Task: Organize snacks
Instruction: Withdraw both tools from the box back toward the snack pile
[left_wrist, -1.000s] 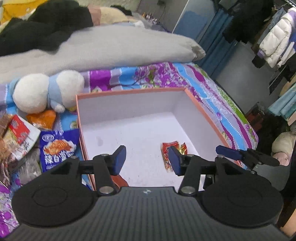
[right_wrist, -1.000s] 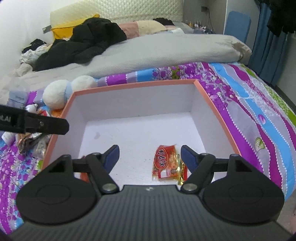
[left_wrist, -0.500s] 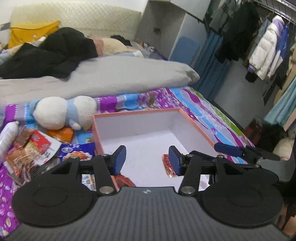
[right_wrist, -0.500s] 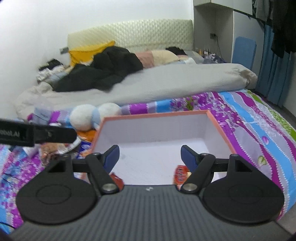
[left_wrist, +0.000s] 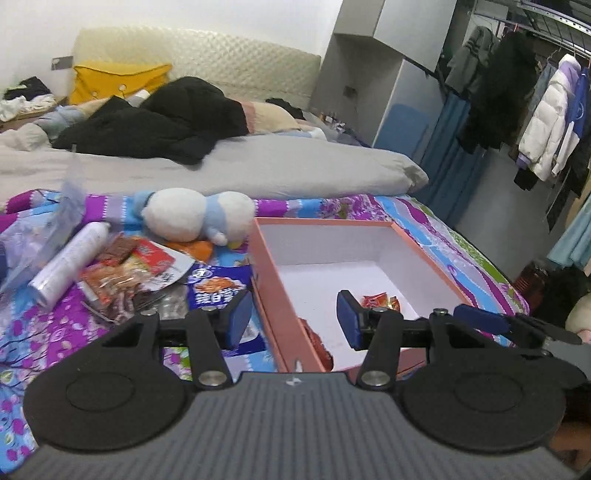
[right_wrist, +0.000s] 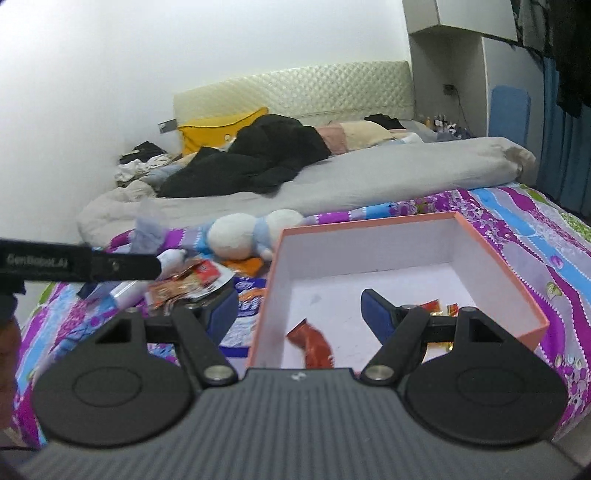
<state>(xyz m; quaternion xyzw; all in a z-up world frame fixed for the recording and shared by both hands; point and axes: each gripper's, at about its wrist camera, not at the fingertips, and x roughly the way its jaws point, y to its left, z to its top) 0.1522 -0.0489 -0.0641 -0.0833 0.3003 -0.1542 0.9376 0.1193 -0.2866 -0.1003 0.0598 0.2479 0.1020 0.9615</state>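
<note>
A salmon-pink box (left_wrist: 325, 221) with a white inside lies on the bed. It holds a red snack packet (left_wrist: 376, 301) and a second red packet (left_wrist: 318, 343) by its near wall. Loose snacks (left_wrist: 122, 273) and a blue packet (left_wrist: 218, 290) lie left of the box. My left gripper (left_wrist: 293, 319) hovers open and empty above the box's near left corner. My right gripper (right_wrist: 297, 314) is open and empty too, above the box (right_wrist: 369, 223) and the red packet (right_wrist: 312, 343). The blue packet (right_wrist: 247, 295) shows behind its left finger.
A white and blue plush toy (left_wrist: 195, 218) lies behind the snacks, and a white bottle (left_wrist: 70, 266) lies at their left. A grey duvet (left_wrist: 258, 166) with dark clothes covers the far half of the bed. Hanging coats (left_wrist: 546, 122) and the bed's edge are at the right.
Both grippers have drawn back from the box, risen and swung left. The box now sits smaller and further right, and the snack pile has come into view. The jaws kept their width.
</note>
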